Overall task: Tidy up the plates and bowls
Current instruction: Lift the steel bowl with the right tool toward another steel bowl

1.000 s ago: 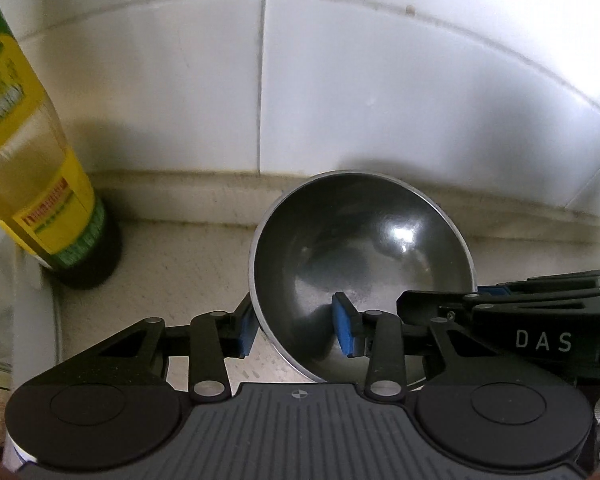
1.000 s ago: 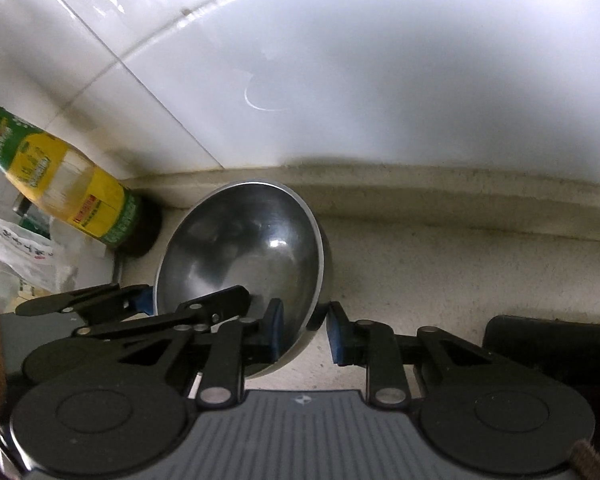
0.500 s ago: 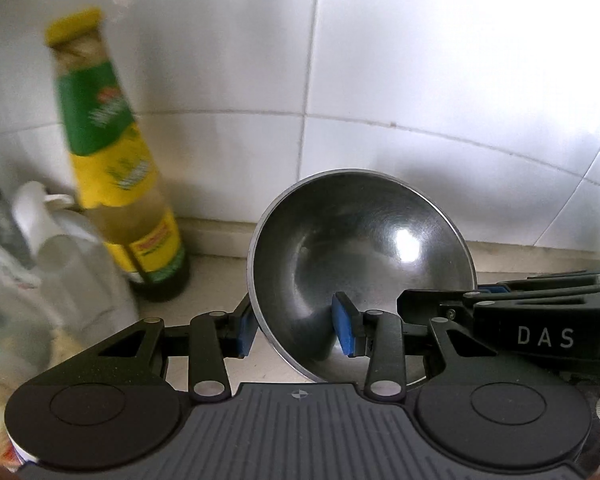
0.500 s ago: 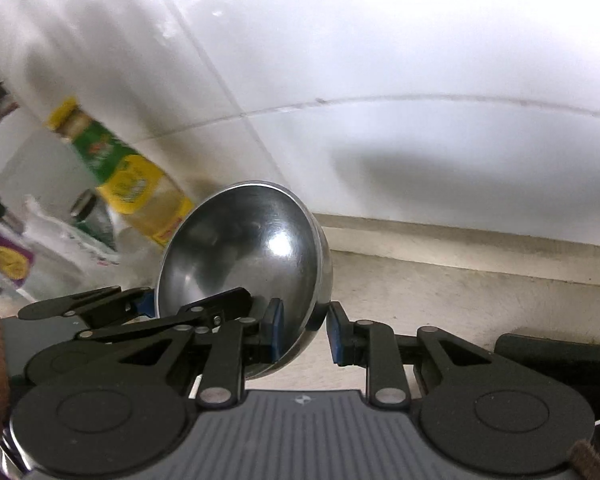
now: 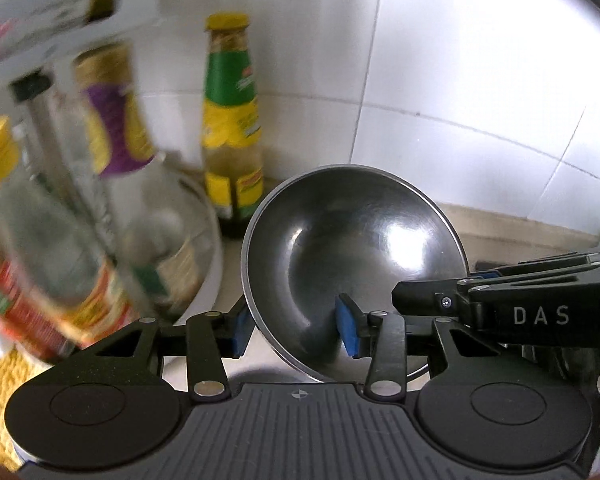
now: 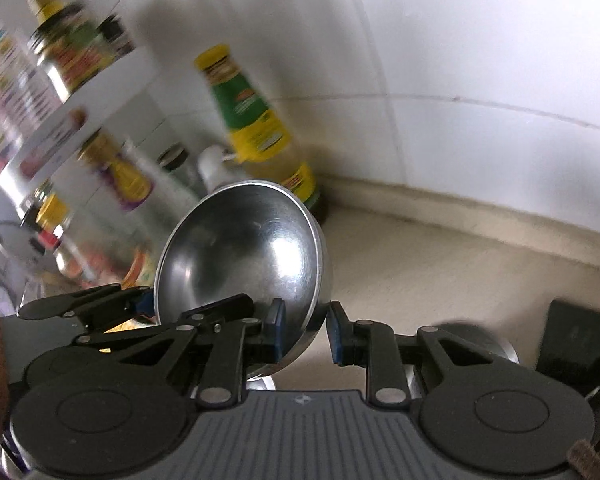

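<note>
A shiny steel bowl (image 5: 352, 256) is held tilted in the air, its hollow facing me. My left gripper (image 5: 294, 326) is shut on its left rim, one blue pad inside and one outside. My right gripper (image 6: 304, 334) is shut on the bowl's (image 6: 240, 256) right rim the same way. In the left wrist view the right gripper's black fingers (image 5: 500, 300) reach in from the right. In the right wrist view the left gripper's fingers (image 6: 92, 304) show at the bowl's left edge.
A sauce bottle (image 5: 230, 120) with a green and yellow label stands by the white tiled wall; it also shows in the right wrist view (image 6: 256, 128). Several blurred bottles (image 5: 60, 200) crowd a white rack (image 6: 80, 120) at left. The beige counter (image 6: 440, 272) lies right.
Both grippers have lifted the bowl and swung it left. The sauce bottle and the rack of bottles have come into view; the bowl keeps its place between the pads.
</note>
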The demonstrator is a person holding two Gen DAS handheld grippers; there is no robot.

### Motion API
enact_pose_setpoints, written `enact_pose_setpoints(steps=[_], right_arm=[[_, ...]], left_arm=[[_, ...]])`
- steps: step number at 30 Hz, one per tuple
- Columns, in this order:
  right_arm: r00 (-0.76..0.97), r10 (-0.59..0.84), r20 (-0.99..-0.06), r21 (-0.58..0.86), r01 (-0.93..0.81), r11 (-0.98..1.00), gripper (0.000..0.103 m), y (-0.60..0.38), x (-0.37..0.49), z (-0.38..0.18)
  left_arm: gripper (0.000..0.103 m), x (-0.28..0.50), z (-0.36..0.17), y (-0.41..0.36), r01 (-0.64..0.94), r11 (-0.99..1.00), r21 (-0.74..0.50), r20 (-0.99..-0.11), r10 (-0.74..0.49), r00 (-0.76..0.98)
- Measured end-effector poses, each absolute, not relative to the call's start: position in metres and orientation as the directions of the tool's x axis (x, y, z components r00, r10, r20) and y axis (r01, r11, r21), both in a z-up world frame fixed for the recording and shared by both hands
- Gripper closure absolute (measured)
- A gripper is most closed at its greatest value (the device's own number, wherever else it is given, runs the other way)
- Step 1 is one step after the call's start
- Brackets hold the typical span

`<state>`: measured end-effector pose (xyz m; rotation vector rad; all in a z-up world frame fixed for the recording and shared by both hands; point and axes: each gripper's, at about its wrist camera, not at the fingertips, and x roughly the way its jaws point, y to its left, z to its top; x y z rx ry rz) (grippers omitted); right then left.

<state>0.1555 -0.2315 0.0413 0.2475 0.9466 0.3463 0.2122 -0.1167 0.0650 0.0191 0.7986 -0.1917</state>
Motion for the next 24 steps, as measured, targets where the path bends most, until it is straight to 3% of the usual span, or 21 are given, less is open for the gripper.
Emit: enact_pose_setpoints(steps=[15,24], right_arm=[[0.426,0.371,-0.825,0.351,-0.129,0.928,0.081,-0.167,0.119,-0.007],[0.429,0.295,-0.854,0.285,-0.089,0.954,0.076,-0.168,0.110,-0.014]], left_arm=[[0.052,0.186,0.012,-0.064,0.187,0.978,-0.093,-0.800,-0.185,0.570],[0.039,0.170,0.019,-0.043,0.184,0.979,-0.090,-0.789,-0.183,0.587]])
